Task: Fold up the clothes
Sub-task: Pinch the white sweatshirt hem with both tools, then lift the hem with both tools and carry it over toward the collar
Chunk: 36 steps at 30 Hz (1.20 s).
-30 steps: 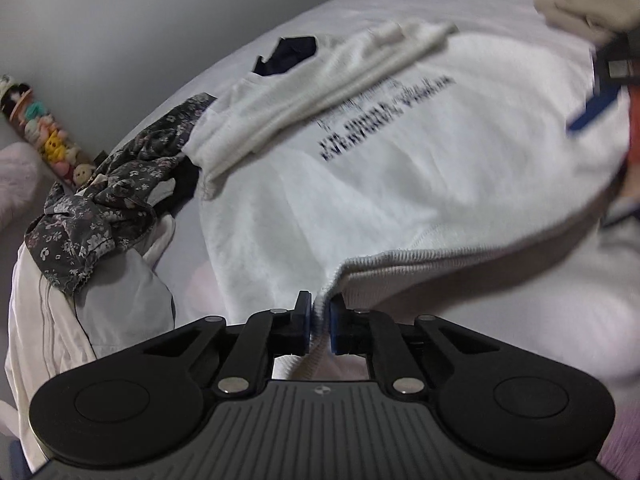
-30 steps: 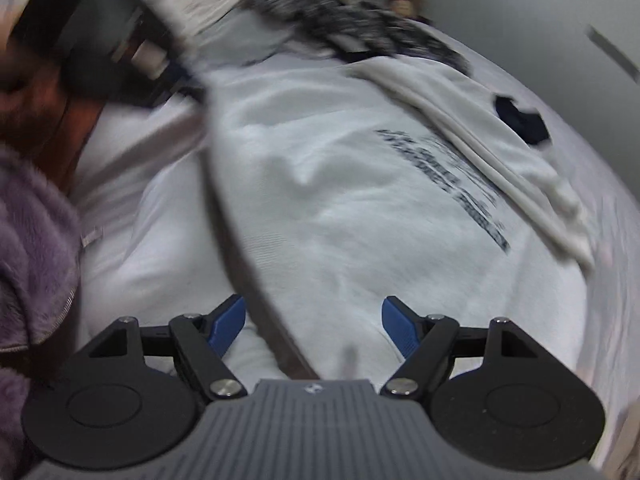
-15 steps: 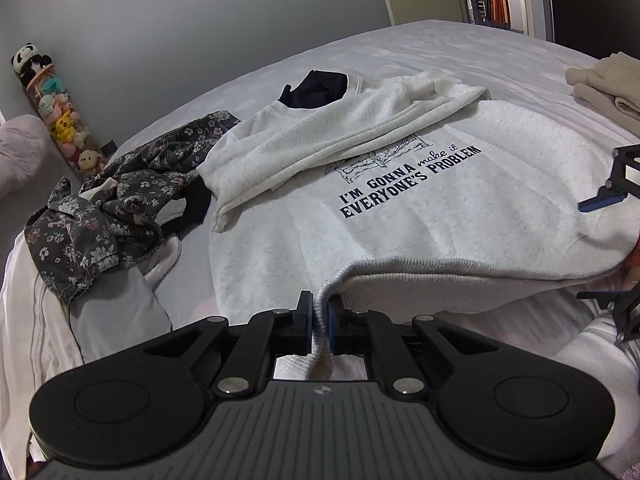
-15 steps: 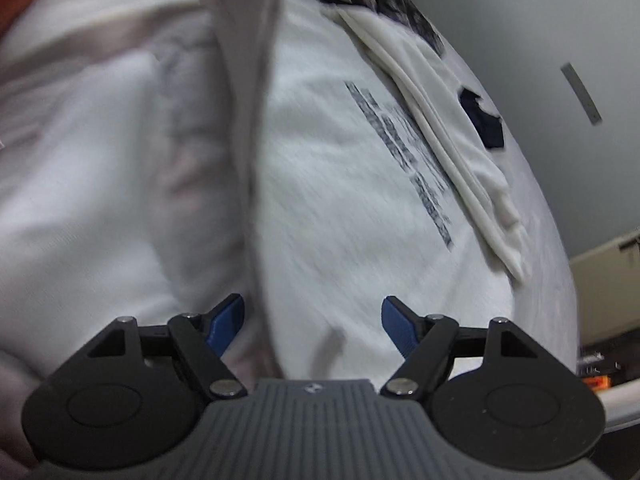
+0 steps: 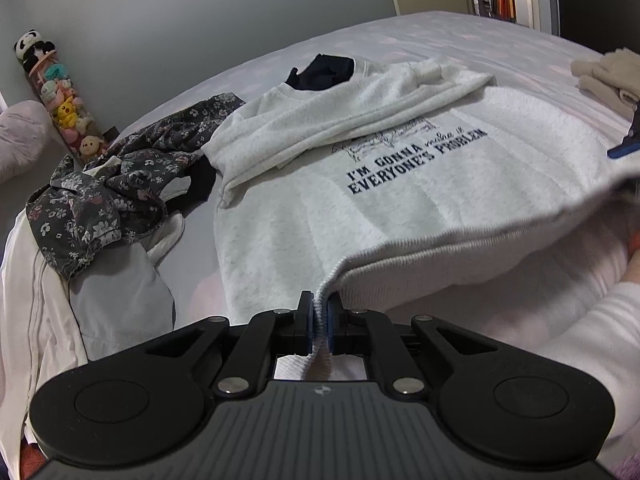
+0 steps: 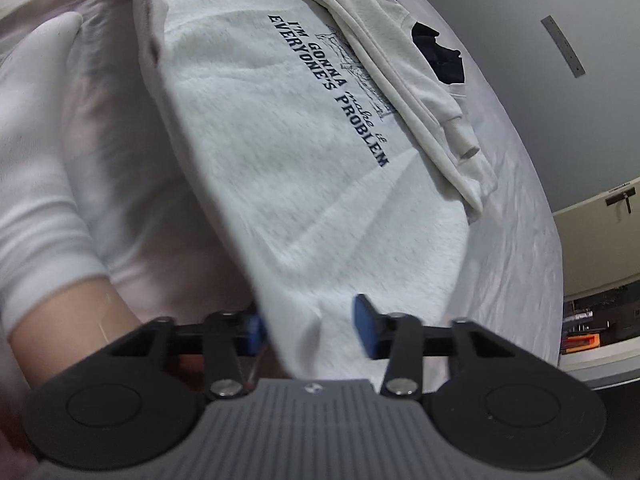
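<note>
A white sweatshirt [image 5: 400, 200] with dark printed text lies face up on the bed, one sleeve folded across its chest. My left gripper [image 5: 319, 320] is shut on the ribbed bottom hem at one corner and holds it lifted. My right gripper [image 6: 308, 328] is open, its jaws partly closed around the hem at the other corner of the sweatshirt [image 6: 300, 160]; one blue pad [image 6: 366, 332] shows clearly. Its blue tip also shows in the left wrist view [image 5: 624, 148].
A dark floral garment [image 5: 120, 184] and white and grey clothes [image 5: 120, 300] lie in a heap at the left. A folded beige garment [image 5: 608, 76] lies at the far right. A tube of plush toys [image 5: 60, 96] stands by the grey wall.
My right gripper has moved onto the hem's far corner and its jaws have narrowed around the cloth. My left gripper stays shut on the hem, and the hem is stretched out between both.
</note>
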Available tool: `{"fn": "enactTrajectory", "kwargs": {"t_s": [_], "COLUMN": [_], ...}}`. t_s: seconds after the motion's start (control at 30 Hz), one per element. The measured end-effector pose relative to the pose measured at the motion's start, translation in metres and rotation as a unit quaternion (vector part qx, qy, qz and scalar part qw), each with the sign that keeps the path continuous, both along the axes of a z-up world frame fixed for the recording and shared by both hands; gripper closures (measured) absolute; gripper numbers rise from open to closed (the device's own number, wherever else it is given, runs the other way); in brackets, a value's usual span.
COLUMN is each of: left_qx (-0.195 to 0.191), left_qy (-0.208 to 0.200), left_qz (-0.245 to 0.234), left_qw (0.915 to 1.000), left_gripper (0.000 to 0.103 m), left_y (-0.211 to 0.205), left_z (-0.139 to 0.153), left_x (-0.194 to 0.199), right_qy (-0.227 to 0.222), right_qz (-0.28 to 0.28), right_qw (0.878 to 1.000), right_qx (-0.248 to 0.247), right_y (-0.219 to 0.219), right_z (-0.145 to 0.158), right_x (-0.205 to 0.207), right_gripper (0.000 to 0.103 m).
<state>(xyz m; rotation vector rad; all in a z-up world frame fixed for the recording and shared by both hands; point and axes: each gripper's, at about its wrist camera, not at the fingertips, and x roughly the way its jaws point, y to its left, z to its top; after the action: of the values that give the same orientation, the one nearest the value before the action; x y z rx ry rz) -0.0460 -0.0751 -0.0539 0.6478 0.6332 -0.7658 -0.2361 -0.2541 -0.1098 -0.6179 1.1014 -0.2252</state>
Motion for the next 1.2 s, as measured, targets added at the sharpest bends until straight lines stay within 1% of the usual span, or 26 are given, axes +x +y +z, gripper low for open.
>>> {"fn": "enactTrajectory", "kwargs": {"t_s": [0.03,0.1,0.13,0.23,0.33,0.37,0.4,0.47,0.53,0.6,0.7,0.8,0.83,0.87,0.9,0.93,1.0,1.03,1.07,1.1,1.17,1.2], "left_qx": [0.004,0.012,0.017,0.038,0.068,0.078,0.088,0.102,0.125,0.147,0.185,0.21,0.216,0.219,0.221,0.216,0.205,0.196,0.187,0.178,0.156,0.148], "left_qy": [0.001,0.003,0.005,0.005,0.001,-0.001,-0.003,-0.011,-0.02,-0.03,-0.058,-0.086,-0.097,-0.103,-0.109,-0.103,-0.091,-0.089,-0.088,-0.086,-0.078,-0.076], "left_qz": [-0.003,-0.012,-0.017,-0.05,-0.082,-0.093,-0.102,-0.123,-0.144,-0.165,-0.178,-0.192,-0.195,-0.192,-0.19,-0.185,-0.175,-0.169,-0.162,-0.155,-0.139,-0.13], "left_qw": [1.0,0.9998,0.9997,0.998,0.9943,0.9926,0.9909,0.987,0.9814,0.9748,0.9647,0.9548,0.9518,0.9511,0.9504,0.9532,0.9587,0.9619,0.965,0.9679,0.9748,0.9774], "left_gripper": [0.099,0.099,0.099,0.098,0.094,0.084,0.078,0.056,0.054,0.054,0.054,0.053,0.054,0.054,0.054,0.057,0.063,0.072,0.076,0.078,0.089,0.091], "left_y": [0.001,0.003,0.004,0.006,0.007,0.007,0.007,0.009,0.009,0.01,0.01,0.007,0.006,0.004,0.002,0.002,0.002,0.003,0.004,0.004,0.005,0.004], "left_z": [-0.002,-0.006,-0.007,-0.014,-0.021,-0.023,-0.026,-0.033,-0.042,-0.051,-0.066,-0.077,-0.079,-0.08,-0.082,-0.08,-0.078,-0.075,-0.072,-0.069,-0.061,-0.058], "left_x": [0.0,-0.001,-0.002,-0.005,-0.012,-0.014,-0.017,-0.025,-0.034,-0.042,-0.049,-0.056,-0.058,-0.058,-0.059,-0.056,-0.052,-0.05,-0.048,-0.046,-0.04,-0.038], "right_qy": [-0.004,-0.017,-0.026,-0.04,-0.043,-0.042,-0.042,-0.041,-0.038,-0.035,-0.033,-0.034,-0.035,-0.034,-0.032,-0.029,-0.015,-0.008,-0.002,0.004,0.009,0.007], "right_qz": [-0.004,-0.014,-0.02,-0.034,-0.031,-0.029,-0.027,-0.025,-0.021,-0.017,-0.015,-0.016,-0.017,-0.016,-0.015,-0.013,-0.006,-0.003,-0.002,0.0,-0.003,-0.005], "right_qw": [1.0,0.999,0.997,0.991,0.99,0.99,0.991,0.991,0.992,0.993,0.993,0.993,0.993,0.994,0.995,0.996,0.997,0.998,0.998,0.999,0.999,0.999], "right_qx": [0.012,0.048,0.072,0.121,0.131,0.129,0.128,0.125,0.12,0.115,0.113,0.113,0.11,0.105,0.096,0.087,0.071,0.064,0.058,0.051,0.046,0.043], "right_y": [-0.005,-0.015,-0.022,-0.033,-0.035,-0.033,-0.031,-0.031,-0.03,-0.029,-0.03,-0.031,-0.03,-0.029,-0.028,-0.026,-0.023,-0.022,-0.021,-0.02,-0.021,-0.021], "right_z": [0.003,0.009,0.013,0.018,0.018,0.018,0.017,0.017,0.015,0.014,0.013,0.013,0.013,0.012,0.01,0.008,0.003,0.001,-0.002,-0.004,-0.007,-0.007], "right_x": [-0.003,-0.007,-0.009,-0.011,-0.009,-0.009,-0.01,-0.01,-0.01,-0.01,-0.01,-0.01,-0.01,-0.01,-0.01,-0.009,-0.007,-0.005,-0.004,-0.002,0.0,0.0], "right_gripper": [0.084,0.095,0.096,0.096,0.096,0.096,0.096,0.096,0.096,0.096,0.096,0.095,0.093,0.09,0.079,0.067,0.06,0.06,0.06,0.06,0.063,0.076]}}
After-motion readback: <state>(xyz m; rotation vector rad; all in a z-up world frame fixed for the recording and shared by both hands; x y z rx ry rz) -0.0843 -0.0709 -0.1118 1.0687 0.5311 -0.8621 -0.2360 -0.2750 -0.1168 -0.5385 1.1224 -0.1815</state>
